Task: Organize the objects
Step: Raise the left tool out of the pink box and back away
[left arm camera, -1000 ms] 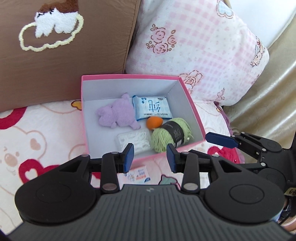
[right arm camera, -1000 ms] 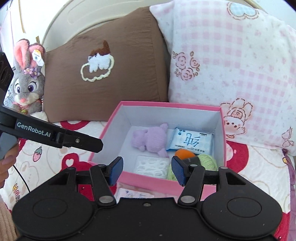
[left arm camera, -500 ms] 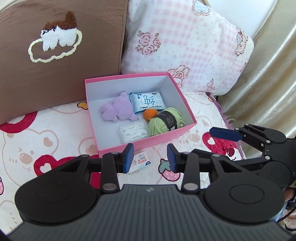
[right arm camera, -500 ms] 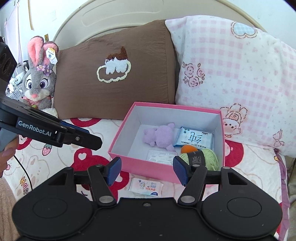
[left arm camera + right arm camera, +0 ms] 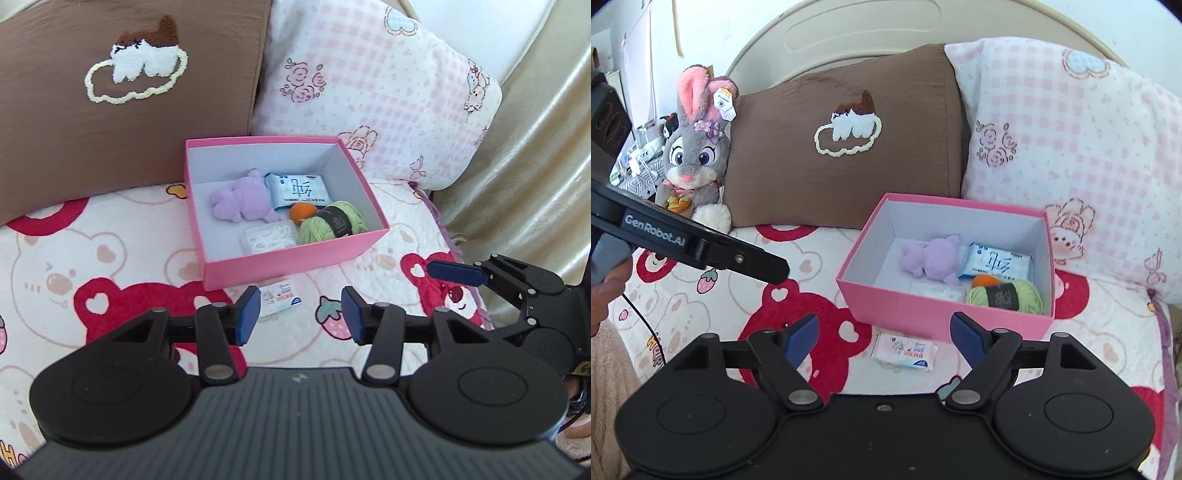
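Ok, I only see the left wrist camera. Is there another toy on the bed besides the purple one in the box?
Observer: Yes, a grey bunny plush sits beside the brown pillow.
Operator: The little packet is half hidden for me. Is it whole?
Observer: It looks whole. The small packet lies flat on the bedspread, just in front of the pink box.
Operator: Is the right gripper holding anything?
Observer: No, the right gripper is open and empty.

Both claws (image 5: 299, 314) (image 5: 884, 336) agape, empty
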Demonstrator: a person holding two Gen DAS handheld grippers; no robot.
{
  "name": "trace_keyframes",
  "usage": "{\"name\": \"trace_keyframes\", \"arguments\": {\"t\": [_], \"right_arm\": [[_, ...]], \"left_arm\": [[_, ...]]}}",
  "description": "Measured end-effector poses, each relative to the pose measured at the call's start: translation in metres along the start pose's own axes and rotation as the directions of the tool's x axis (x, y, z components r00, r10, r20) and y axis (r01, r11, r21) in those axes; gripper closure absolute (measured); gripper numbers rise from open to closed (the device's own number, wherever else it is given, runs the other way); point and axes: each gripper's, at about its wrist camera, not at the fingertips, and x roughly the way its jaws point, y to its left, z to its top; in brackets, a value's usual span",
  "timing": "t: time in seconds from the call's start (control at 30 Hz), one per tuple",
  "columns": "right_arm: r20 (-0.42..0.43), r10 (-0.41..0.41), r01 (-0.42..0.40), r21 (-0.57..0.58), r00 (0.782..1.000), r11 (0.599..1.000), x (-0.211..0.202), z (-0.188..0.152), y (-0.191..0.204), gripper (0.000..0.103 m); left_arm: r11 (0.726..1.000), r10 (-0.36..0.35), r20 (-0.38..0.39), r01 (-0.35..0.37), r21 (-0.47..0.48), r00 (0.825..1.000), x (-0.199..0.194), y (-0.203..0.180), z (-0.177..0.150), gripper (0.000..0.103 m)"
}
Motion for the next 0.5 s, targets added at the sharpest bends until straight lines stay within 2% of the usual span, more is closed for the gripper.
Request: {"name": "trace_keyframes", "arguments": {"t": [0.1,0.23,0.37,0.5], "right_arm": [[-0.02,0.027,-0.027,0.017,0.999,0.999,0.001,-0.007,0.001,0.015],[-0.044,-0.002,0.002,-0.009,0.999,1.0,0.006,-0.011,0.012,0.008],[-0.073,-0.024,0.022,-0.031,0.997,0.999,0.017,-0.017,0.024,0.006],[-0.091,-0.006,0.003,-0.041,0.996,0.999,0.03,-0.024,0.035,0.006]], "left_arm": [[0.999,-0.026,-0.011,0.026,-0.032,1.0,0.0,0.008,-0.006,0.05],[1.0,-0.017,-0.024,0.017,-0.022,1.0,0.006,0.011,-0.014,0.046],[0.999,-0.004,-0.045,0.003,-0.036,0.999,0.02,0.015,-0.027,0.041],[0.998,-0.024,-0.074,0.02,-0.064,0.997,0.033,0.024,-0.037,0.038]]}}
